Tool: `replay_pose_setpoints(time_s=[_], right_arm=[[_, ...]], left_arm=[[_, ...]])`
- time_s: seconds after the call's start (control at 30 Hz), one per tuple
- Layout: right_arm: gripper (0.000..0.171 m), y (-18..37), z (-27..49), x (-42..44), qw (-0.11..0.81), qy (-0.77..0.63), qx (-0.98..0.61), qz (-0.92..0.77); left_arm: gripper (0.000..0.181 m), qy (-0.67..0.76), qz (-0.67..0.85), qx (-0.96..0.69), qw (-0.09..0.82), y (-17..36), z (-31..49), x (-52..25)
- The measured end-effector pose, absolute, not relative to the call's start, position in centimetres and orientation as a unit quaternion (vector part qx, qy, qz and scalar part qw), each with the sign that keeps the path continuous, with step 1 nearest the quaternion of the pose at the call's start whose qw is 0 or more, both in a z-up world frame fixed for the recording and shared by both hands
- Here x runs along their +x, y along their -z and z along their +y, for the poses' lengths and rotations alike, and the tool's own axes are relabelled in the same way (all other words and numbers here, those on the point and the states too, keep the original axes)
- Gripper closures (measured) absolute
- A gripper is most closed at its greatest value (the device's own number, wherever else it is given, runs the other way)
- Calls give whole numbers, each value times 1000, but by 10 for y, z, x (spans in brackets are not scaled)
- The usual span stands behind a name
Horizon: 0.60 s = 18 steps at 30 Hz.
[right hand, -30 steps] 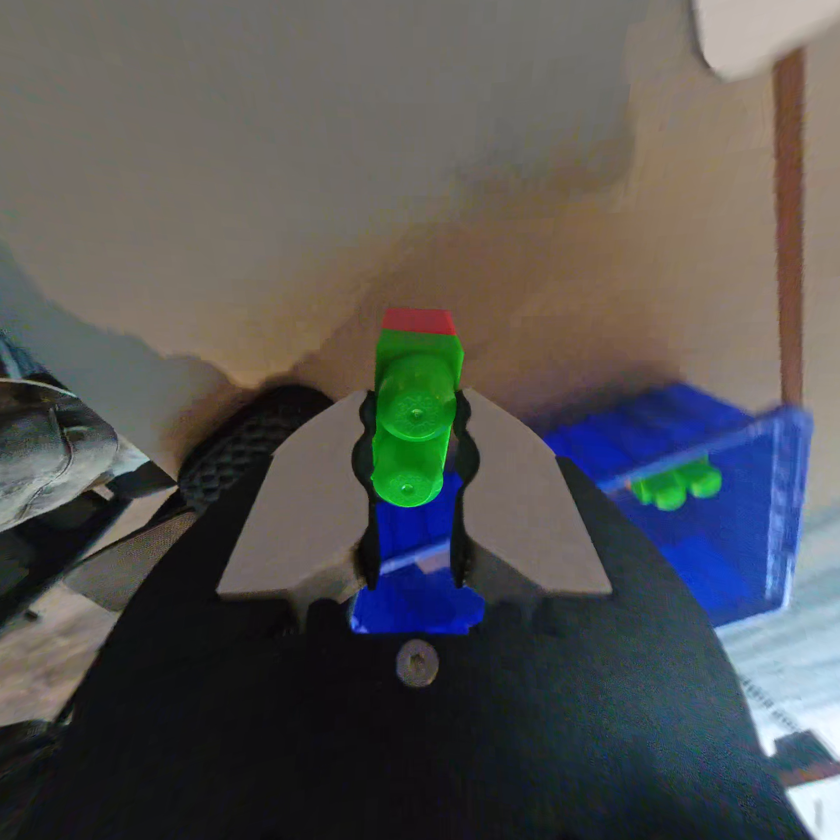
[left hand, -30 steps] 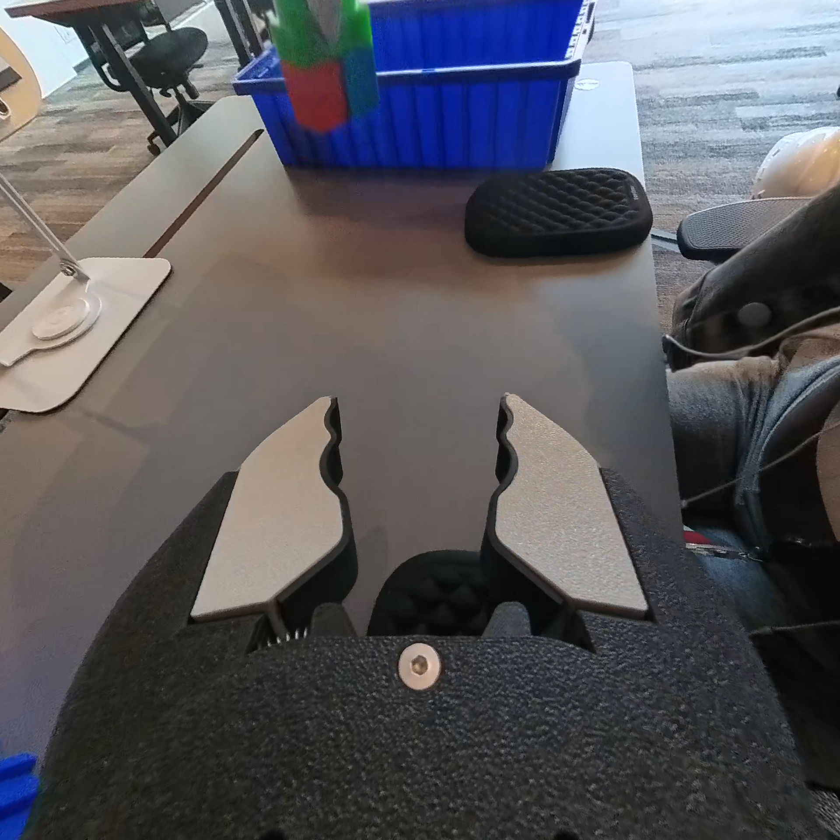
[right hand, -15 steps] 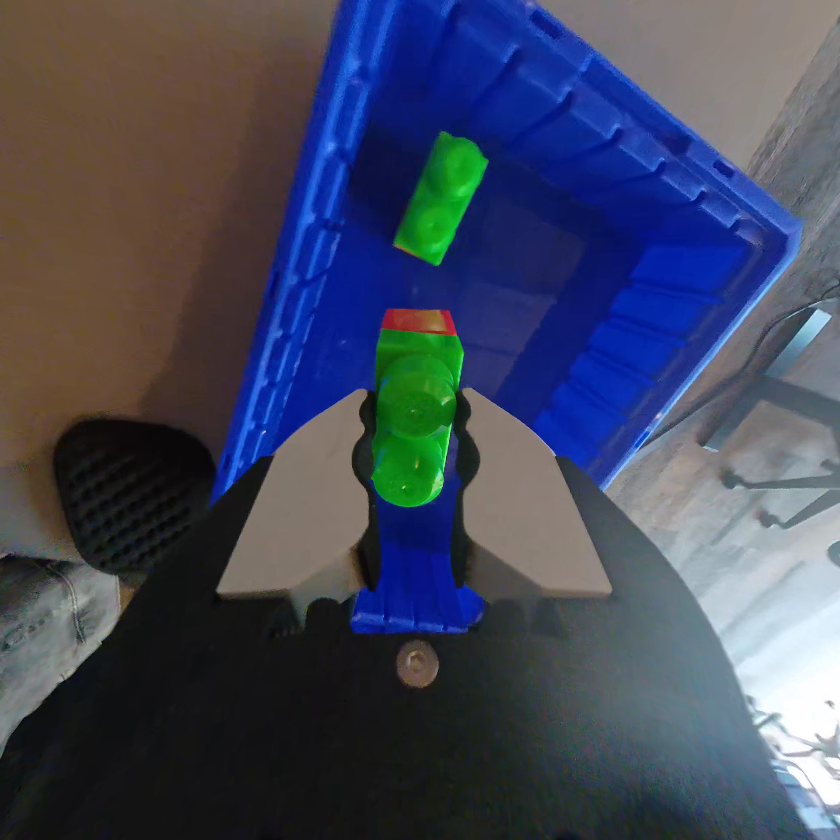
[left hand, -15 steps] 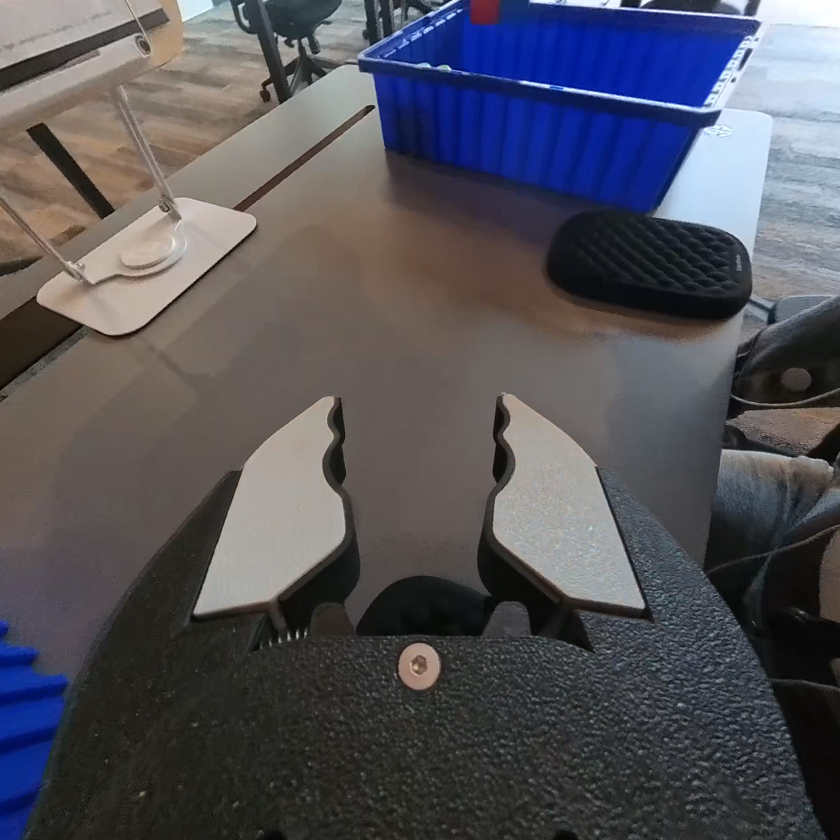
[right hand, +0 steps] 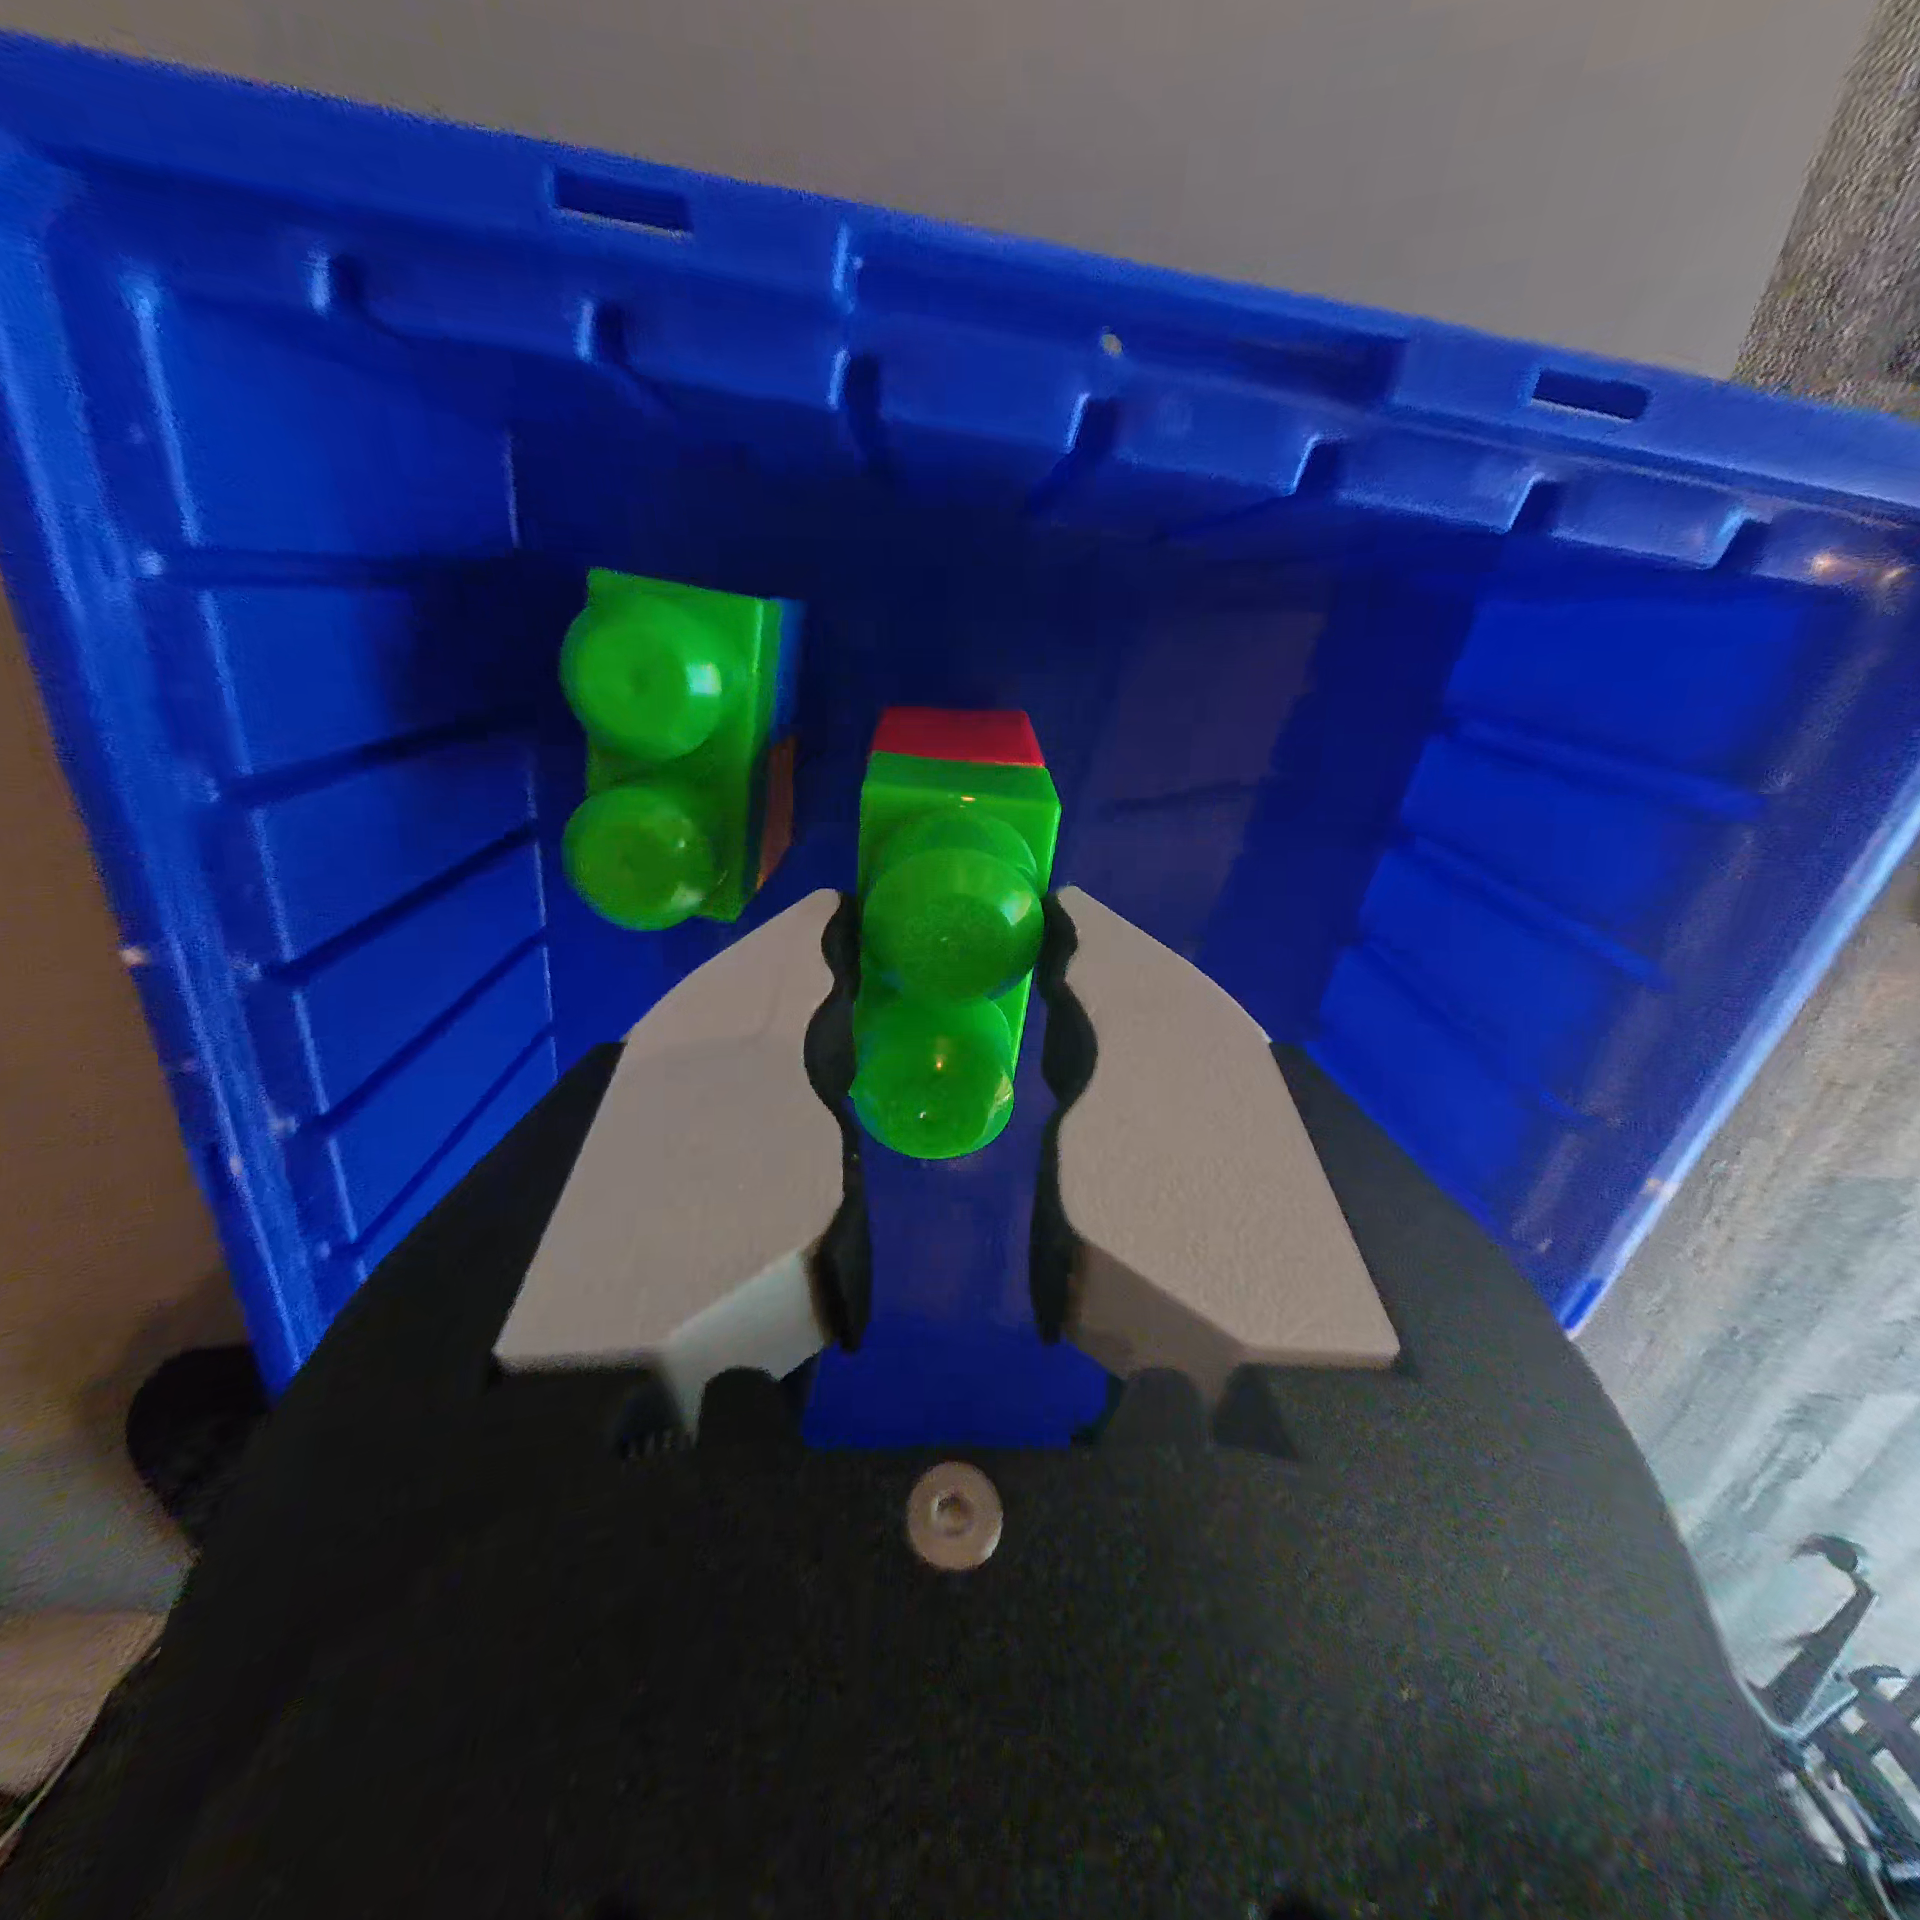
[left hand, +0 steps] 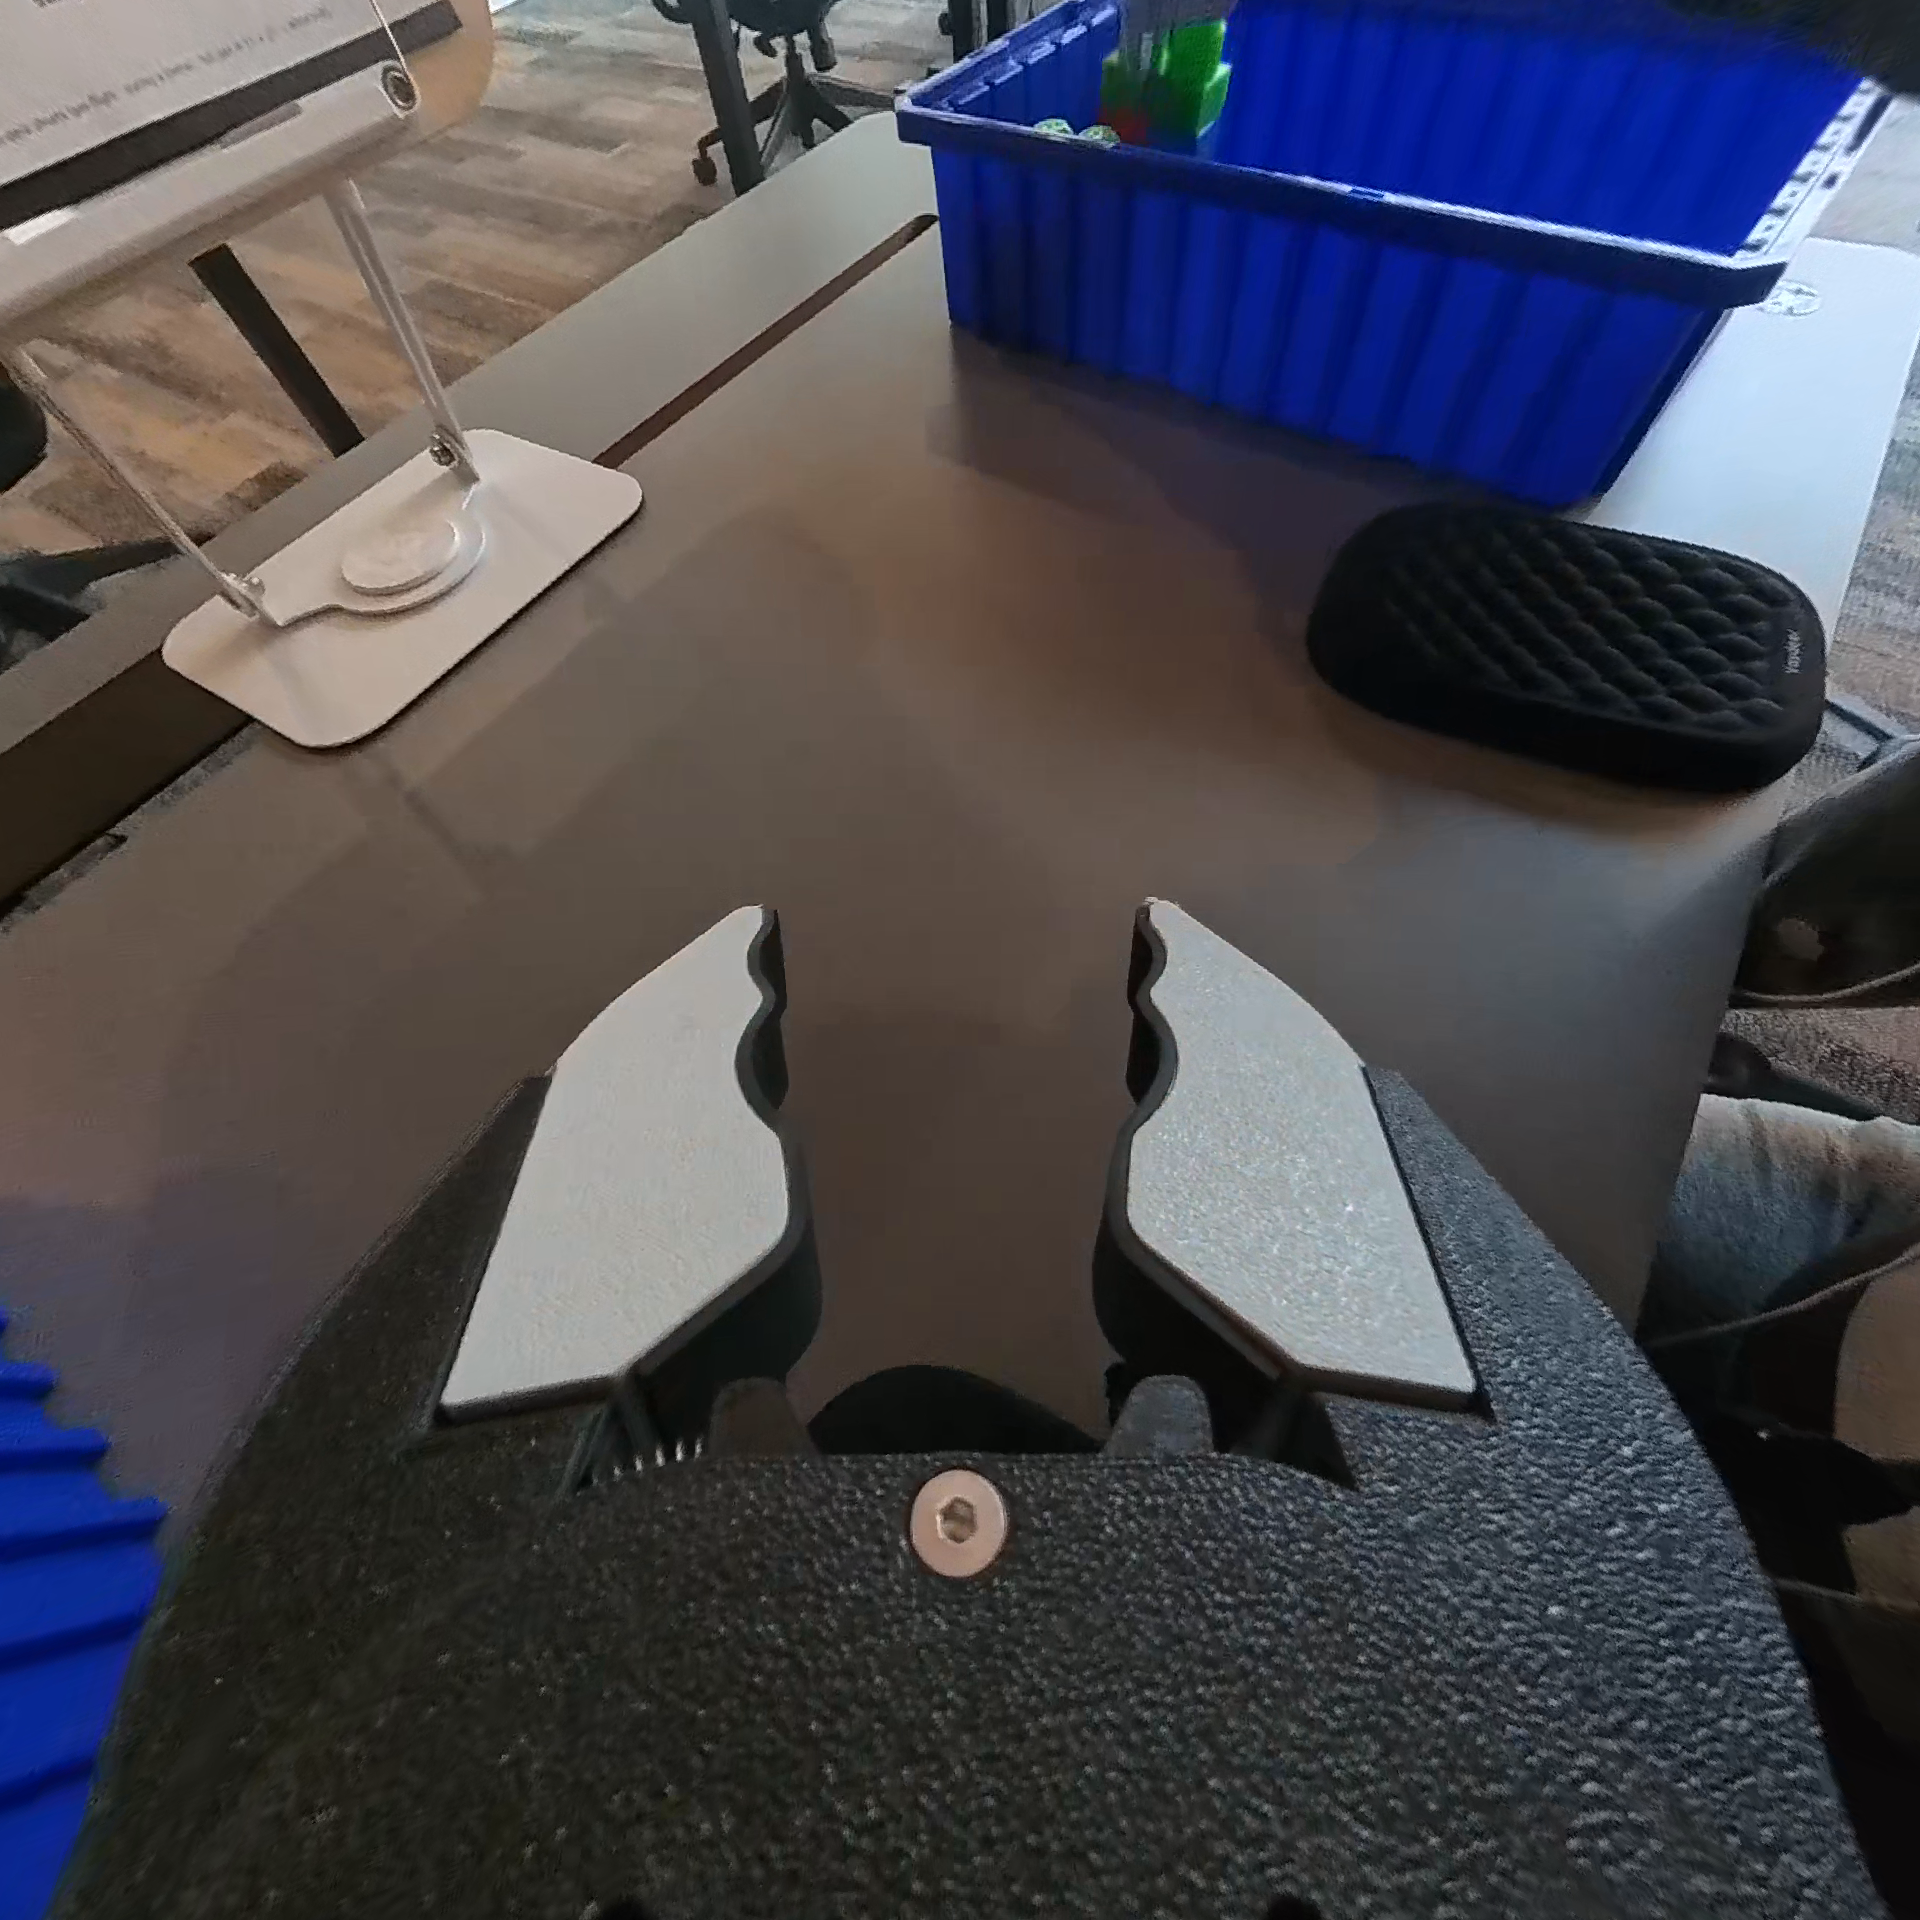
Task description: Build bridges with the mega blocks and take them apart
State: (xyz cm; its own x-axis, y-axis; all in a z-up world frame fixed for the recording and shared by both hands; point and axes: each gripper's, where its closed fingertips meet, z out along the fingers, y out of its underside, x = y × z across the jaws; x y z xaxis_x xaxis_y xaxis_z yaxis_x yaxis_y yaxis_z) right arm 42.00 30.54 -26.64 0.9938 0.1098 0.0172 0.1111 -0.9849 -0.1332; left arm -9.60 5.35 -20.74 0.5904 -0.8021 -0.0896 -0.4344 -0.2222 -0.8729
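A blue bin sits at the far end of the dark desk; it is the landmark here. Just in front of its right corner lies a black pad, and well to its left stands a silver stand. A person's legs show off the desk's right edge.

The left tool hovers low over bare desk, well short of the bin, its jaws wide apart and holding nothing. The right tool points steeply down into the bin, jaws closed on a green block with a red block joined beneath it. Beside it to the left, on the bin floor, lies a second green block.

Compared with half a second ago, the right tool has dropped deeper into the bin and turned, so the loose block now lies just beside the held one. The left view has swung slightly right.
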Motion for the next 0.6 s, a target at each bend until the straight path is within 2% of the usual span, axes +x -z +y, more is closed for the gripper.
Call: replay_pose_setpoints(time_s=[0.6], right_arm=[[138,295,325,418,84,6,-996,-21]], left_arm=[[117,197,397,-767,464,215,55,-102]])
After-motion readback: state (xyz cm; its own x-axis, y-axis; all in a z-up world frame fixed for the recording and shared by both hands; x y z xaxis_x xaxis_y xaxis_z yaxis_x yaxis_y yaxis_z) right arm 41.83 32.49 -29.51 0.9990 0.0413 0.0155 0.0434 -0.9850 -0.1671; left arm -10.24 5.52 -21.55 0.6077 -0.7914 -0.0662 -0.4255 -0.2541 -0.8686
